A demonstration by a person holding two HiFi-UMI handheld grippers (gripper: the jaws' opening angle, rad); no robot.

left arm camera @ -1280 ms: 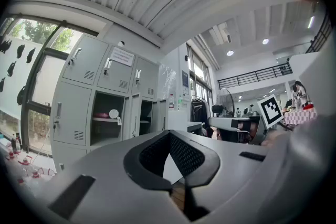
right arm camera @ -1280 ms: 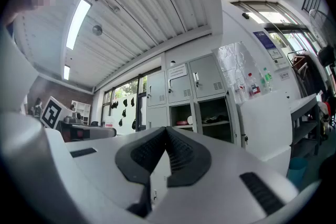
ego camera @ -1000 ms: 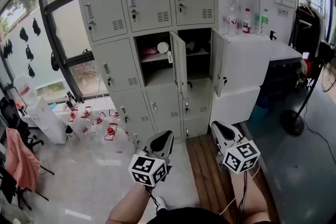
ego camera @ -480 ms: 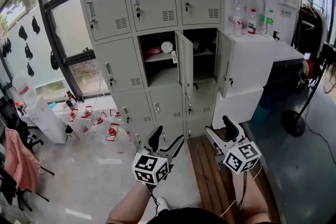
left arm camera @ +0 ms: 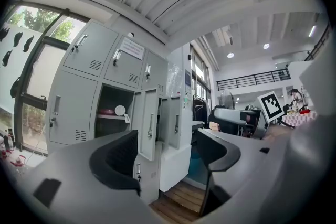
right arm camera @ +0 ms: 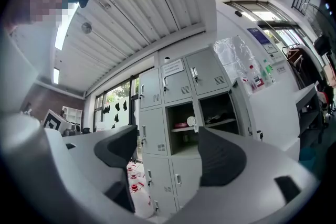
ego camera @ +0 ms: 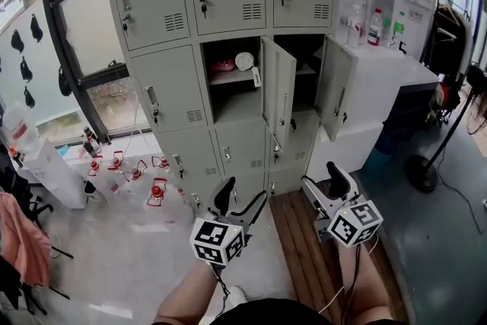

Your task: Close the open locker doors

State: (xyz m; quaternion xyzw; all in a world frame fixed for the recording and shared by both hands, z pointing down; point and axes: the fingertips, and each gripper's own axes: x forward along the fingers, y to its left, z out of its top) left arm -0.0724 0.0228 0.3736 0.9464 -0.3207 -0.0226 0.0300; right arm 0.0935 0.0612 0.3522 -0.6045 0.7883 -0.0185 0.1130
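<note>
A grey locker cabinet (ego camera: 221, 19) stands ahead. In its middle row two doors hang open: the centre door (ego camera: 280, 99) and the right door (ego camera: 335, 87), both swung out to the right. A shelf with a pink thing and a white round thing shows in the centre compartment (ego camera: 232, 80). My left gripper (ego camera: 241, 200) is low, in front of the bottom lockers; its jaws have just opened and hold nothing. My right gripper (ego camera: 325, 184), beside it, has also just opened and is empty. The left gripper view shows both doors (left arm camera: 149, 123) past its jaws (left arm camera: 168, 153). The right gripper (right arm camera: 163, 152) faces the open compartments (right arm camera: 185, 128).
Several red-capped jugs (ego camera: 156, 190) sit on the floor at the left by the window. A wooden slat platform (ego camera: 304, 240) lies below the right lockers. A white counter (ego camera: 388, 72) with bottles (ego camera: 374, 25) adjoins the cabinet; a fan stand (ego camera: 423, 171) is further right.
Both grippers' jaws went from shut to wide open. Both grippers and the head moved toward the lockers, which now look larger and nearer.
</note>
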